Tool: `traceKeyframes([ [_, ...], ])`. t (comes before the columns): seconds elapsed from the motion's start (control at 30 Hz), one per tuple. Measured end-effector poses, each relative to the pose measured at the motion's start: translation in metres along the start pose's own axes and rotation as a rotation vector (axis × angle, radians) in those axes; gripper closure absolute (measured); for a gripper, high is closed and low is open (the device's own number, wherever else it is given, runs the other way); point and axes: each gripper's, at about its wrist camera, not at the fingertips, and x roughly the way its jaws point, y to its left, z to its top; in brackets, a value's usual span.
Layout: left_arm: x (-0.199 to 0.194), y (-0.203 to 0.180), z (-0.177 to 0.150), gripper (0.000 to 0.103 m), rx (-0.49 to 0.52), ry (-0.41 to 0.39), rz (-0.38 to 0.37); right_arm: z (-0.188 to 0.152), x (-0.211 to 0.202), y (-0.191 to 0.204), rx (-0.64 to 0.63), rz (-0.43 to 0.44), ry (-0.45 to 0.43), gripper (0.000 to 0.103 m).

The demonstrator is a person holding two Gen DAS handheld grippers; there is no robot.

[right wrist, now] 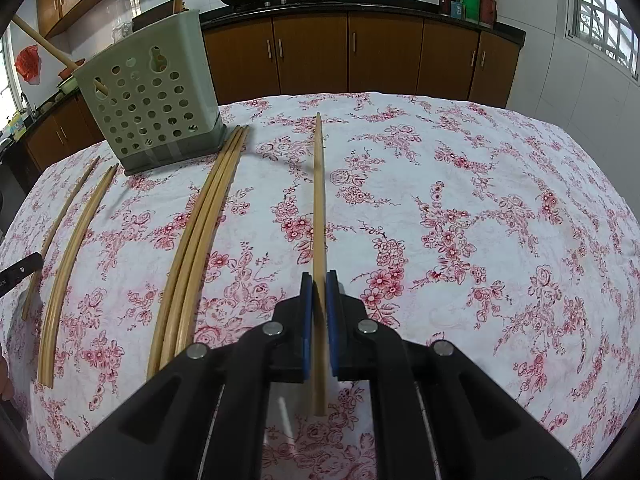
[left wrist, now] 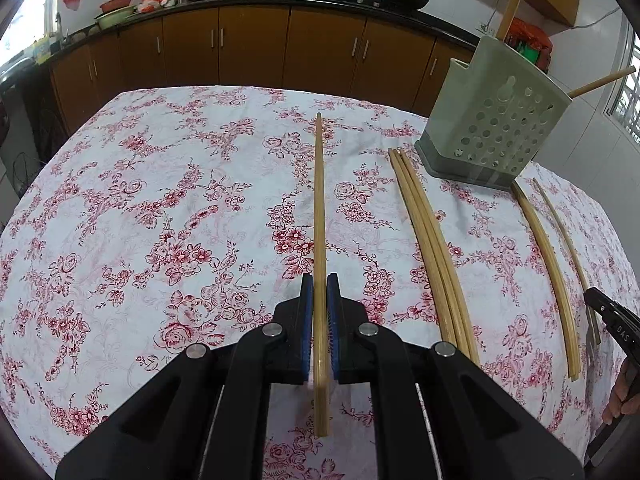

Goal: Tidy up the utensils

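Note:
In the left wrist view my left gripper (left wrist: pixel 320 280) is shut on a long bamboo chopstick (left wrist: pixel 319 200) that runs straight ahead between the blue pads. To its right, three chopsticks (left wrist: pixel 432 248) lie bundled on the floral cloth. Further right lie a close pair (left wrist: pixel 548 264) and a thin single one (left wrist: pixel 568 240). A pale green perforated utensil holder (left wrist: pixel 496 120) stands at the back right. In the right wrist view my right gripper (right wrist: pixel 319 278) is shut on another chopstick (right wrist: pixel 319 200). There the holder (right wrist: pixel 148 96) stands at the back left, with three bundled chopsticks (right wrist: pixel 200 240) in front of it.
Two wooden handles (left wrist: pixel 516 0) stick out of the holder. A black finger (left wrist: pixel 604 306) of the other gripper and a hand show at the right edge. The floral tablecloth (right wrist: pixel 480 200) drops off at its far edge. Brown kitchen cabinets (right wrist: pixel 312 52) and woks stand behind.

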Motion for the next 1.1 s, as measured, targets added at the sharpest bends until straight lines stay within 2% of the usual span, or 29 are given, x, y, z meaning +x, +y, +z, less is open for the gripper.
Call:
traceKeyframes([
  [0.87,0.001,0.000,0.001,0.094,0.001,0.000,0.001,0.000,0.000,-0.002,0.002,0.004,0.000,0.094],
  [1.1,-0.008,-0.005,-0.010,0.094,0.056,0.004,0.035,-0.006,-0.006,0.000,-0.001,0.008,0.002,0.094],
])
